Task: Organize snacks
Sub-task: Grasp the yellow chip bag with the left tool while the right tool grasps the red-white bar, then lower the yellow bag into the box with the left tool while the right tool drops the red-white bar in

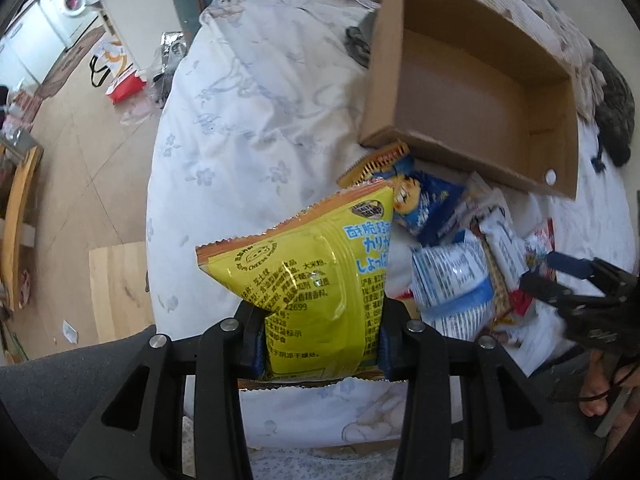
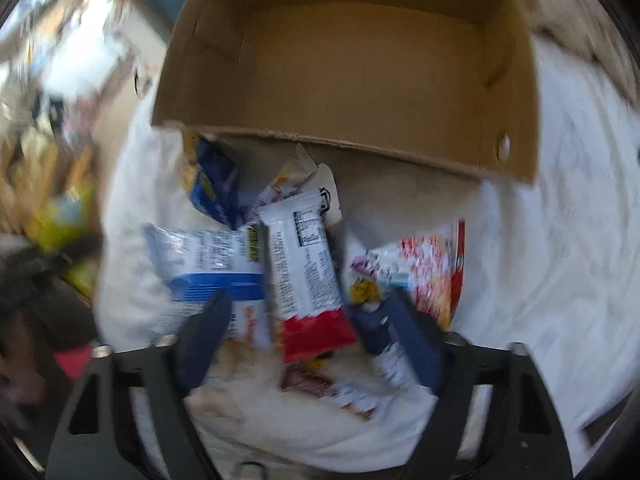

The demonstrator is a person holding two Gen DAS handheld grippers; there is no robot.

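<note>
left hand-held gripper [image 1: 320,330] | clamps yellow snack bag [image 1: 308,280] | cardboard box [image 1: 472,128] probably beyond

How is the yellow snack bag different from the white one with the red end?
The yellow snack bag is pinched in the left gripper and lifted off the bed; the white packet with the red end lies in the pile, between the right gripper's open fingers. The yellow bag looks wide and puffy; the white packet is long and narrow. Both are sealed snacks, still outside the cardboard box.
</note>
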